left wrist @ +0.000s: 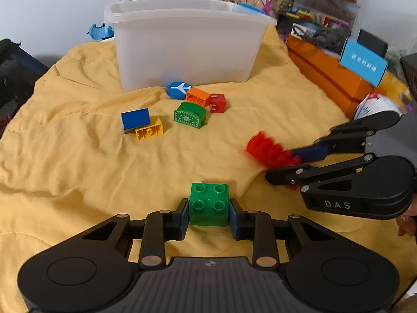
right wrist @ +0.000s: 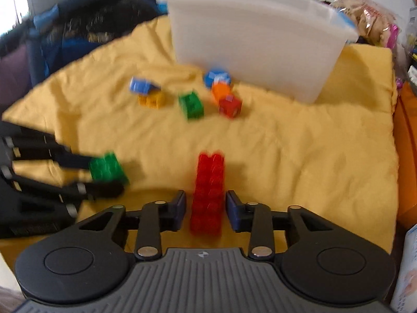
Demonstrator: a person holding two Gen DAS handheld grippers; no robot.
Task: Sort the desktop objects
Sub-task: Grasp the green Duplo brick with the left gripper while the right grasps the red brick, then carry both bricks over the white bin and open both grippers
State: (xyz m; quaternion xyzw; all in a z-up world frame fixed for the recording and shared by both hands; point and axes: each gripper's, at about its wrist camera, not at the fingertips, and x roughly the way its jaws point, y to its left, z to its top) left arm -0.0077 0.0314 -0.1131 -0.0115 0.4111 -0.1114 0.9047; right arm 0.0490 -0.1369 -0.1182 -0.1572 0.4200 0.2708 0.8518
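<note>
Studded green brick (left wrist: 209, 204) on quilted cloth (left wrist: 78, 156)

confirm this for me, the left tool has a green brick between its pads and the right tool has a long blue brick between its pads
Not quite: the long brick at the right tool is red, not blue. The right wrist view shows the red brick between its pads, with small gaps either side. The rest holds: the left tool has the green brick between its pads.

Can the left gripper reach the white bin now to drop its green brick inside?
Probably yes. The left gripper holds the green brick, and the yellow cloth ahead is open. Only small toys lie before the white bin, low enough to pass over.
</note>
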